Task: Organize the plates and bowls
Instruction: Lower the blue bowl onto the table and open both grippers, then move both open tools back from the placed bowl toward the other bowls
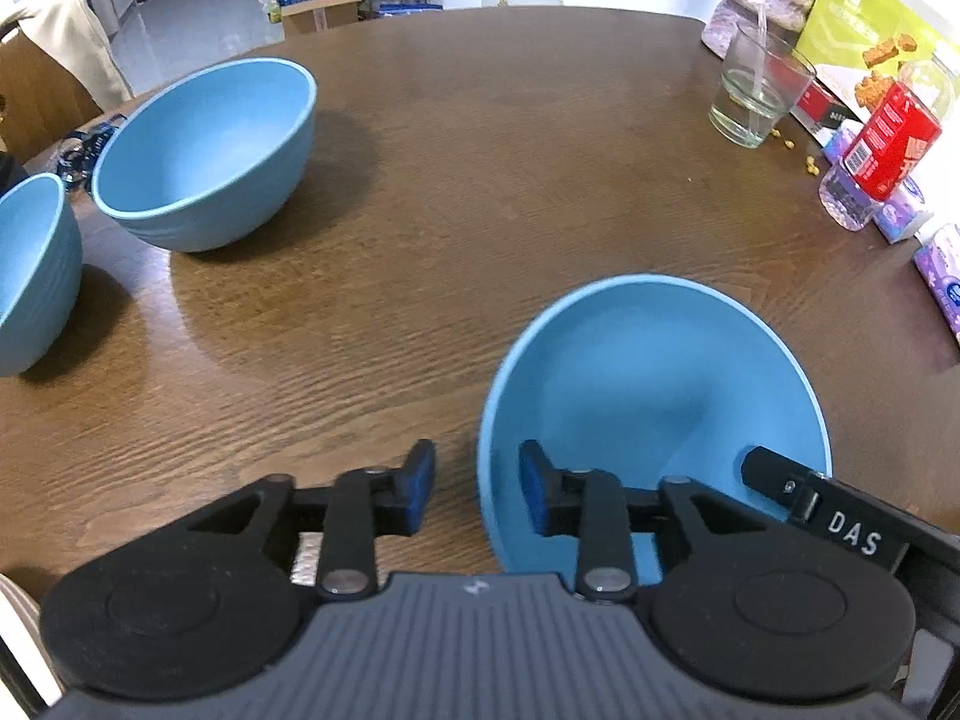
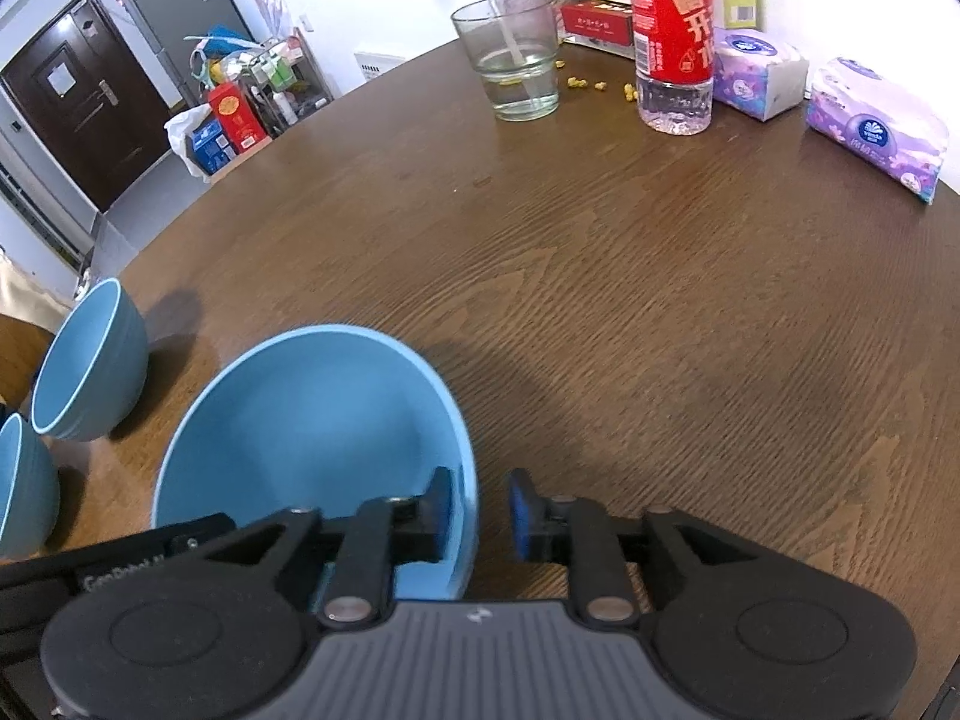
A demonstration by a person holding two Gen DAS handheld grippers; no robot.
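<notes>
A blue bowl [image 1: 654, 396] sits on the brown wooden table [image 1: 480, 180], between both grippers. My left gripper [image 1: 477, 489] is open and straddles the bowl's left rim, one finger inside and one outside. My right gripper [image 2: 480, 510] is open and straddles the same bowl's [image 2: 312, 426] right rim in the same way. Neither pad presses the rim. Two more blue bowls stand at the left: a large one [image 1: 207, 150] and one cut by the frame edge [image 1: 30, 270]. They also show in the right wrist view, the farther one [image 2: 90, 360] and the nearer one [image 2: 24, 486].
At the table's far right stand a glass with a straw [image 2: 516, 60], a red-labelled bottle [image 2: 675, 36], two tissue packs [image 2: 759, 72] [image 2: 876, 129], boxes and scattered crumbs [image 2: 594, 84]. A chair with a cloth [image 1: 54, 54] stands beyond the left edge.
</notes>
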